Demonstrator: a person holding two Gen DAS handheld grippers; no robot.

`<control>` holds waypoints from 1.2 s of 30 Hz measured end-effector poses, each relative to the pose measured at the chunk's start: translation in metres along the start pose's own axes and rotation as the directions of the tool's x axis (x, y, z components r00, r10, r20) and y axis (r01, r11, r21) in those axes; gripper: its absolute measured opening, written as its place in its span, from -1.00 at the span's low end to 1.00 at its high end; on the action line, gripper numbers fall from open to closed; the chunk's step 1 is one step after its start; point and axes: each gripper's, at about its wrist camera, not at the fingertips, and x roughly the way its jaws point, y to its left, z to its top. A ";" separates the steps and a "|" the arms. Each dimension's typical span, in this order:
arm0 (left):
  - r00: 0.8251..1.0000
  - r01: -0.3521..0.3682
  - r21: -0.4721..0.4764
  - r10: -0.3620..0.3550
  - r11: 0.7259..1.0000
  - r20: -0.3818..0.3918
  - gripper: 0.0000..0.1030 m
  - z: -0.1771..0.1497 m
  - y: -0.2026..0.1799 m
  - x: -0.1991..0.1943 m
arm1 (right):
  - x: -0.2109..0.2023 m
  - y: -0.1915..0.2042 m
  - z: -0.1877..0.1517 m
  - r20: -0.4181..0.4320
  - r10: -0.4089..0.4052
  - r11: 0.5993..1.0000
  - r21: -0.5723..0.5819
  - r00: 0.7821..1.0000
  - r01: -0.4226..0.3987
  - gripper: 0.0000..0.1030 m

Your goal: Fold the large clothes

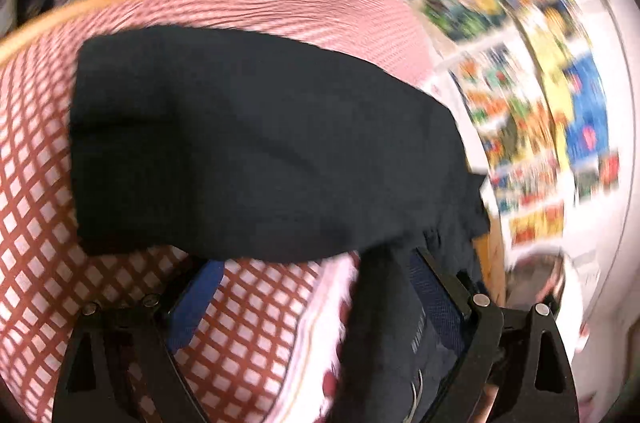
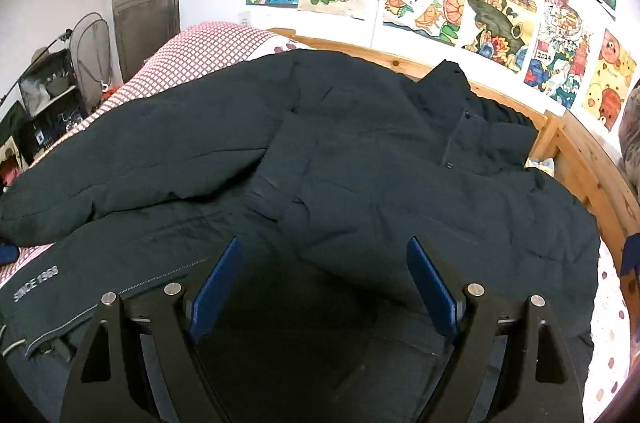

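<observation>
Jacket (image 2: 320, 159) lies spread on the bed (image 2: 208, 51), one sleeve (image 1: 240, 143) folded across the checked cover. Left gripper (image 1: 320, 303) jaws look spread, fabric draped between; right gripper (image 2: 324, 287) released above the hem. Next, probably: fold the other sleeve inward.

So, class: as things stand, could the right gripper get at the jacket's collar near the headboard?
Probably yes. The right gripper hangs open over the dark jacket with nothing in its jaws, and only flat jacket fabric lies between it and the raised collar. It would need to move forward across the jacket.
</observation>
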 end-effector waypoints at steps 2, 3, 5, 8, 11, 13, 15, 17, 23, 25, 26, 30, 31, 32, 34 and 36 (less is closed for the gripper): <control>1.000 -0.010 -0.048 0.011 0.999 0.029 0.80 0.001 0.006 0.006 | 0.008 0.003 0.002 -0.007 -0.021 1.000 0.007 1.000 0.021 0.56; 0.998 -0.017 -0.057 0.020 0.998 0.053 0.76 0.000 0.006 0.008 | 0.014 0.002 0.005 -0.011 -0.033 0.999 0.015 0.999 0.033 0.56; 0.993 -0.039 -0.077 0.047 0.996 0.110 0.69 0.000 0.006 0.010 | 0.026 -0.002 0.010 -0.018 -0.053 0.998 0.036 0.998 0.053 0.56; 0.984 -0.082 -0.095 0.096 0.992 0.153 0.15 0.007 0.009 0.013 | 0.048 -0.005 0.016 -0.035 -0.076 0.994 0.070 0.996 0.079 0.56; 0.980 -0.085 -0.105 0.102 0.991 0.171 -0.51 0.017 0.015 0.015 | 0.074 -0.006 0.020 -0.066 -0.088 0.992 0.080 0.994 0.094 0.56; 0.977 -0.073 -0.096 0.091 0.993 0.193 -0.66 0.022 0.014 0.011 | 0.089 -0.005 0.020 -0.089 -0.074 0.993 0.090 0.993 0.082 0.56; 0.968 -0.084 -0.040 0.091 0.996 0.234 -0.78 0.027 0.007 0.003 | 0.104 -0.003 0.018 -0.124 -0.061 0.993 0.092 0.990 0.073 0.56; 0.953 -0.097 0.023 0.086 0.995 0.292 -0.81 0.030 -0.003 -0.009 | 0.109 -0.003 0.014 -0.131 -0.049 0.993 0.103 0.990 0.063 0.57; 0.901 -0.106 0.274 -0.024 0.956 0.434 -0.84 0.050 -0.071 -0.047 | 0.077 -0.017 0.014 -0.061 0.019 0.987 0.162 0.998 -0.009 0.57; 0.888 -0.093 0.389 -0.101 0.917 0.449 -0.84 0.052 -0.103 -0.064 | 0.061 -0.028 0.014 -0.032 0.040 0.984 0.177 0.999 -0.034 0.57; 0.884 -0.088 0.448 -0.138 0.890 0.447 -0.84 0.050 -0.121 -0.071 | 0.049 -0.035 0.013 -0.014 0.043 0.983 0.182 0.999 -0.040 0.57; 0.889 -0.071 0.680 -0.263 0.730 0.375 -0.84 0.033 -0.200 -0.086 | 0.018 -0.066 0.008 0.032 0.051 0.976 0.212 0.998 -0.056 0.57; 0.894 -0.061 0.725 -0.286 0.687 0.345 -0.84 0.025 -0.217 -0.087 | 0.009 -0.076 0.006 0.043 0.045 0.973 0.224 0.998 -0.054 0.57; 0.899 -0.052 0.769 -0.306 0.637 0.314 -0.84 0.016 -0.236 -0.085 | 0.001 -0.086 0.003 0.053 0.036 0.971 0.233 0.998 -0.047 0.57; 0.911 -0.027 0.832 -0.330 0.555 0.250 -0.84 -0.005 -0.264 -0.079 | -0.009 -0.106 -0.001 0.064 0.014 0.968 0.250 0.998 -0.030 0.57; 0.925 0.004 0.881 -0.336 0.474 0.177 -0.84 -0.028 -0.288 -0.068 | -0.022 -0.127 -0.009 0.074 -0.010 0.962 0.274 0.997 -0.011 0.57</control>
